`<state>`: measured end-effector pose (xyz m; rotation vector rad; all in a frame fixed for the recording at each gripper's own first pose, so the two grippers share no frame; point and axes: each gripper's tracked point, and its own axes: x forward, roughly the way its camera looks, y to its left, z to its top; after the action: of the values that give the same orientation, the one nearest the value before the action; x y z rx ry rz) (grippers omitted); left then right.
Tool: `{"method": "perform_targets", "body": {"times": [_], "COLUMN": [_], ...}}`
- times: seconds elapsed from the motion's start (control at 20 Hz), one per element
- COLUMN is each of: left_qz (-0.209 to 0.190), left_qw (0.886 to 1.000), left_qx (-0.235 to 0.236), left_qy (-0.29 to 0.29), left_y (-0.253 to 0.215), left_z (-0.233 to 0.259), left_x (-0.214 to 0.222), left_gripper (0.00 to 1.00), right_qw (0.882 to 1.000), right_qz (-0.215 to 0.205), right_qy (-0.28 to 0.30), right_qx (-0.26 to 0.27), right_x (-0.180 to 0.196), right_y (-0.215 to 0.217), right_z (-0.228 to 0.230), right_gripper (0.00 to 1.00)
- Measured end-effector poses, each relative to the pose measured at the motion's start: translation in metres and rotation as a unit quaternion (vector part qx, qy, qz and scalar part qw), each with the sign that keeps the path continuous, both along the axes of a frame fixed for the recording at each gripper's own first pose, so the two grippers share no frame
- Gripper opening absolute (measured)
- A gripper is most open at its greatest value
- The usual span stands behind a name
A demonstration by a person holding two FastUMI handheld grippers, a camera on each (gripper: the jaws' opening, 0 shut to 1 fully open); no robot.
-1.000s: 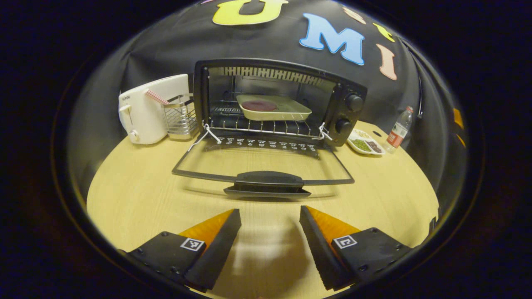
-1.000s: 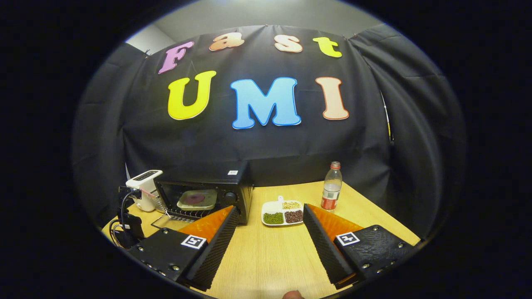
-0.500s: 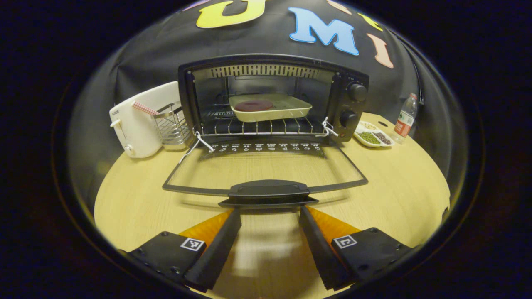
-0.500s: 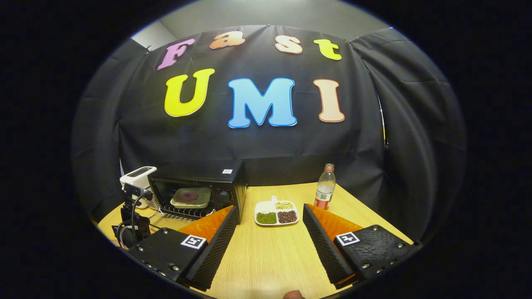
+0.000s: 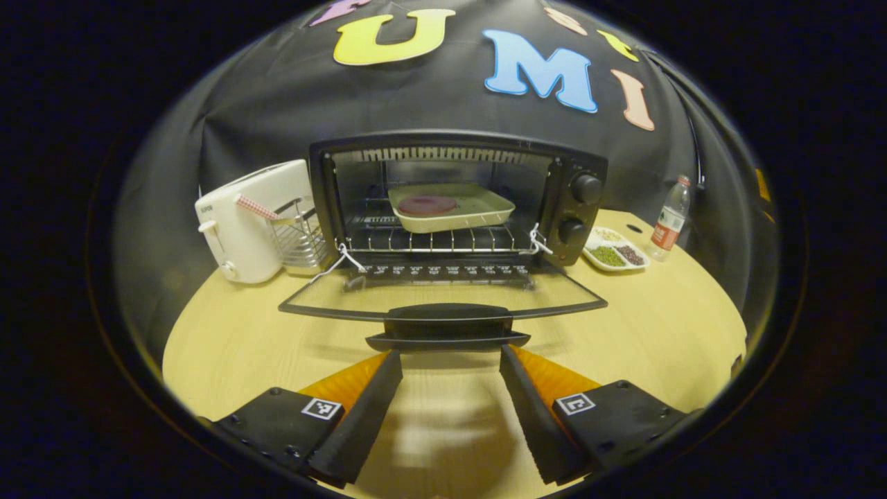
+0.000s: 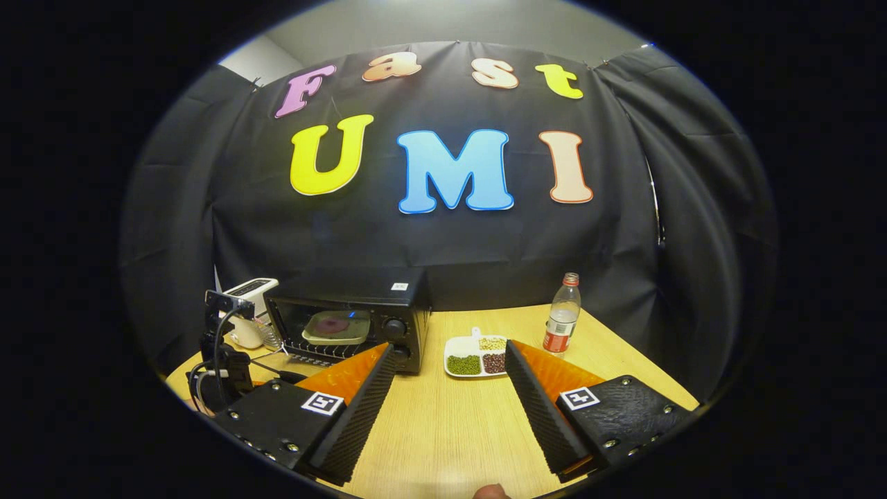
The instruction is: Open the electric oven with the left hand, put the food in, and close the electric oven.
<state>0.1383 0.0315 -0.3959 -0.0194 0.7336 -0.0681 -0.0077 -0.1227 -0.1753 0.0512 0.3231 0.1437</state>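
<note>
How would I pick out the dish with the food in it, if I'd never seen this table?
Find the black oven at the back of the wooden table, its glass door folded down flat. On the wire rack inside sits a pale rectangular tray holding one dark red round patty. The white divided dish right of the oven holds beans instead.

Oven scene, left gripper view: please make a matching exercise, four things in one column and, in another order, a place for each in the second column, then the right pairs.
Things:
1. tray with food
2. toaster
3. water bottle
4. door handle

Places:
A. on the table, far to the right of the oven
B. on the rack inside the oven
C. just ahead of the left gripper, at the edge of the open door
D. left of the oven, beside a wire basket

Pairs: 1-B, 2-D, 3-A, 4-C
</note>
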Motion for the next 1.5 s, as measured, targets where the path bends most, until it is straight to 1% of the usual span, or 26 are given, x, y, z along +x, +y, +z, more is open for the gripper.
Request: {"method": "perform_targets", "body": {"times": [0.05,0.1,0.15,0.25,0.3,0.35,0.45,0.5,0.55,0.65,0.7,0.75,0.8,0.85,0.95,1.0,1.05,1.15,1.2,1.25,1.35,1.5], "left_qz": [0.004,0.009,0.014,0.019,0.019,0.017,0.012,0.011,0.010,0.006,0.004,0.002,0.000,-0.002,-0.004,-0.005,-0.003,0.001,0.004,0.005,0.006,0.025], "left_qw": [1.000,1.000,1.000,0.999,0.999,0.999,0.998,0.997,0.997,0.996,0.996,0.995,0.994,0.994,0.993,0.992,0.991,0.988,0.986,0.984,0.979,0.973], "left_qx": [-0.005,-0.012,-0.019,-0.026,-0.026,-0.025,-0.021,-0.021,-0.020,-0.015,-0.012,-0.011,-0.009,-0.009,-0.008,-0.009,-0.006,-0.005,-0.007,-0.009,-0.011,-0.017], "left_qy": [-0.007,-0.011,-0.013,-0.024,-0.035,-0.045,-0.061,-0.068,-0.074,-0.086,-0.092,-0.099,-0.105,-0.110,-0.119,-0.127,-0.136,-0.153,-0.165,-0.178,-0.202,-0.228], "left_y": [0.000,-0.001,-0.001,0.000,0.000,-0.001,-0.001,0.000,0.000,0.001,0.001,0.000,0.000,0.000,0.001,0.002,0.003,0.003,0.002,0.000,-0.008,-0.018], "left_z": [0.003,0.007,0.011,0.020,0.025,0.030,0.039,0.044,0.049,0.061,0.066,0.068,0.071,0.073,0.077,0.081,0.086,0.102,0.113,0.127,0.156,0.203], "left_x": [0.002,0.004,0.004,0.006,0.009,0.011,0.016,0.018,0.020,0.023,0.026,0.030,0.034,0.038,0.047,0.054,0.060,0.066,0.067,0.065,0.053,0.018], "left_gripper": [1.00,0.97,1.00,1.00,0.97,1.00,0.92,0.96,0.96,1.00,0.97,0.96,1.00,0.96,0.96,1.00,0.96,0.96,0.98,1.00,1.00,1.00], "right_qw": [1.000,1.000,1.000,1.000,1.000,1.000,1.000,1.000,1.000,1.000,1.000,1.000,1.000,1.000,1.000,1.000,1.000,1.000,1.000,1.000,1.000,0.999], "right_qz": [0.003,0.005,0.006,0.007,0.007,0.008,0.009,0.008,0.009,0.008,0.008,0.008,0.008,0.008,0.006,0.007,0.008,0.013,0.016,0.019,0.022,0.031], "right_qy": [-0.001,-0.002,-0.001,0.001,0.001,0.001,0.002,0.004,0.004,0.006,0.007,0.008,0.009,0.010,0.011,0.012,0.012,0.012,0.010,0.005,-0.008,-0.028], "right_qx": [0.001,0.001,0.000,0.001,0.001,0.000,-0.003,-0.004,-0.004,-0.003,-0.004,-0.005,-0.006,-0.004,-0.002,0.000,0.000,-0.001,-0.001,0.001,0.006,0.006], "right_x": [-0.001,0.000,-0.001,-0.004,-0.008,-0.012,-0.014,-0.014,-0.015,-0.015,-0.015,-0.015,-0.015,-0.015,-0.015,-0.015,-0.015,-0.015,-0.015,-0.015,-0.019,-0.035], "right_y": [0.002,0.003,0.003,0.005,0.004,0.004,0.004,0.004,0.004,0.004,0.004,0.003,0.003,0.003,0.003,0.004,0.004,0.004,0.004,0.003,-0.002,-0.016], "right_z": [0.002,0.001,0.001,-0.002,-0.001,-0.003,-0.007,-0.006,-0.006,-0.005,-0.005,-0.006,-0.006,-0.005,-0.005,-0.005,-0.005,-0.004,-0.003,0.002,0.015,0.038], "right_gripper": [0.98,0.98,0.98,0.98,0.98,0.98,0.98,0.98,0.98,0.98,0.98,0.98,0.98,0.98,0.98,0.98,0.98,0.98,0.98,0.98,0.98,0.98]}}
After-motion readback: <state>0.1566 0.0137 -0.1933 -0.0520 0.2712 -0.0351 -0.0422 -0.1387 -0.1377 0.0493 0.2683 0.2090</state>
